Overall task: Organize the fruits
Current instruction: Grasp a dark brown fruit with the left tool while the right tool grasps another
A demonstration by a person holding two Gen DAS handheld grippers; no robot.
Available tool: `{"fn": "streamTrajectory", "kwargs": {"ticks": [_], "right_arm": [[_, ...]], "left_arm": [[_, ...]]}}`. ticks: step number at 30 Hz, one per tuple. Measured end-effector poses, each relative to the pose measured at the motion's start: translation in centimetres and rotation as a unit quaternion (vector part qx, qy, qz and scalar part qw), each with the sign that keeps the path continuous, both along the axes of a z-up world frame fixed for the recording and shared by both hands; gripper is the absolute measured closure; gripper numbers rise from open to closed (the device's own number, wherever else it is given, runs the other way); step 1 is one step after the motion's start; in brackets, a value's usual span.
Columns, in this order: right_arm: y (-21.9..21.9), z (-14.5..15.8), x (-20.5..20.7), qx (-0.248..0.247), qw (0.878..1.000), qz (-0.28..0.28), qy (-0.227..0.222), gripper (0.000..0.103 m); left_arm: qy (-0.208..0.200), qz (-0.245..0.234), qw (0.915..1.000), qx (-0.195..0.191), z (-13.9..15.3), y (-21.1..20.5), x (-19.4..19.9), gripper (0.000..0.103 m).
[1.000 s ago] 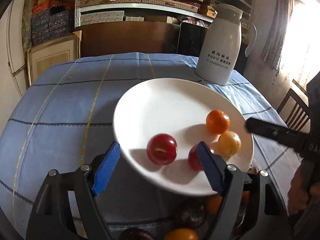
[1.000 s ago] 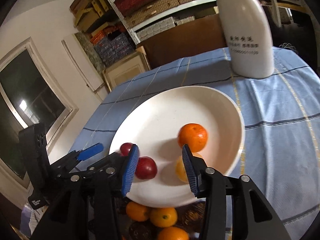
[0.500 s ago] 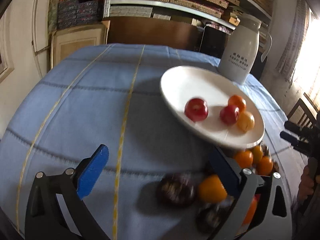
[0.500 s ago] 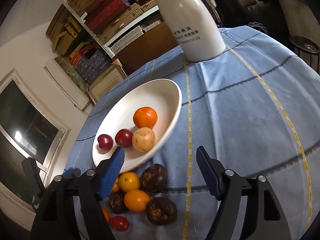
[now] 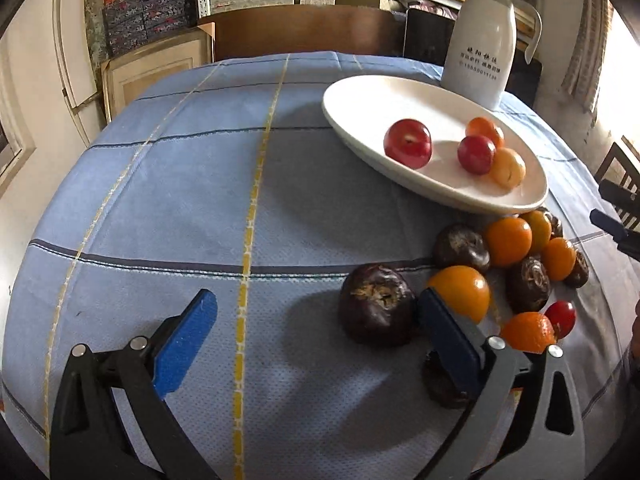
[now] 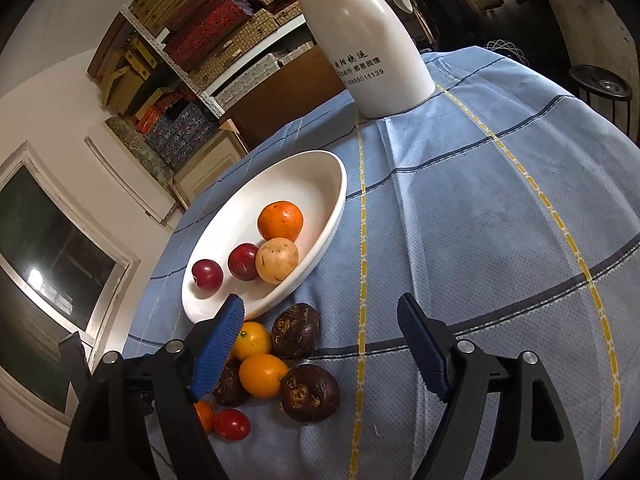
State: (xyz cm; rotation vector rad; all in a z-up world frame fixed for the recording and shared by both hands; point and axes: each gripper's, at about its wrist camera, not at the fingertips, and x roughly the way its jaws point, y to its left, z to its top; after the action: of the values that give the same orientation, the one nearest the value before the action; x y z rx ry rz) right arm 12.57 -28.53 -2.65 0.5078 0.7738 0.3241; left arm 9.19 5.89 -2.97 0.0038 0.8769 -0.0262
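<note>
My right gripper (image 6: 320, 344) hung wide apart, empty, over the blue checked tablecloth (image 6: 480, 208). The white oval ceramic plate (image 6: 328, 208) held an orange tangerine (image 6: 280, 221), a pale yellow round fruit (image 6: 277, 260) and two red plums (image 6: 243, 262). Loose oranges (image 6: 263, 375) and dark brown wrinkled fruits (image 6: 310, 393) lay just beside its near rim. A tall white thermos jug (image 6: 372, 40) stood behind.

Both grippers now sit back from the white plate (image 5: 436, 196), where a second ago each hung over it. The left gripper (image 5: 316, 340) fingers gape beside a dark fruit (image 5: 376, 310); the right gripper (image 6: 324, 352) spreads wider above the loose fruit pile (image 6: 280, 364) on the surface.
</note>
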Motion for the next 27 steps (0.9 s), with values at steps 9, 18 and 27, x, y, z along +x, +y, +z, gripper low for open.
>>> {"fn": "streamTrajectory", "kwargs": {"ticks": [9, 18, 27], "right_arm": [[0.0, 0.1, -0.1, 0.002, 1.0, 0.0, 0.0, 0.023], [1.6, 0.3, -0.6, -0.023, 0.999, 0.036, -0.009, 0.023], [1.6, 0.1, -0.6, -0.028, 0.999, 0.036, -0.004, 0.023]], "left_arm": [[0.002, 0.041, 0.9991, -0.013, 0.0, 3.0, 0.2, 0.004], [-0.007, 0.004, 0.998, 0.063, 0.1, -0.1, -0.6, 0.004], [-0.002, 0.031, 0.9993, 0.023, 0.1, 2.3, -0.5, 0.012]]}}
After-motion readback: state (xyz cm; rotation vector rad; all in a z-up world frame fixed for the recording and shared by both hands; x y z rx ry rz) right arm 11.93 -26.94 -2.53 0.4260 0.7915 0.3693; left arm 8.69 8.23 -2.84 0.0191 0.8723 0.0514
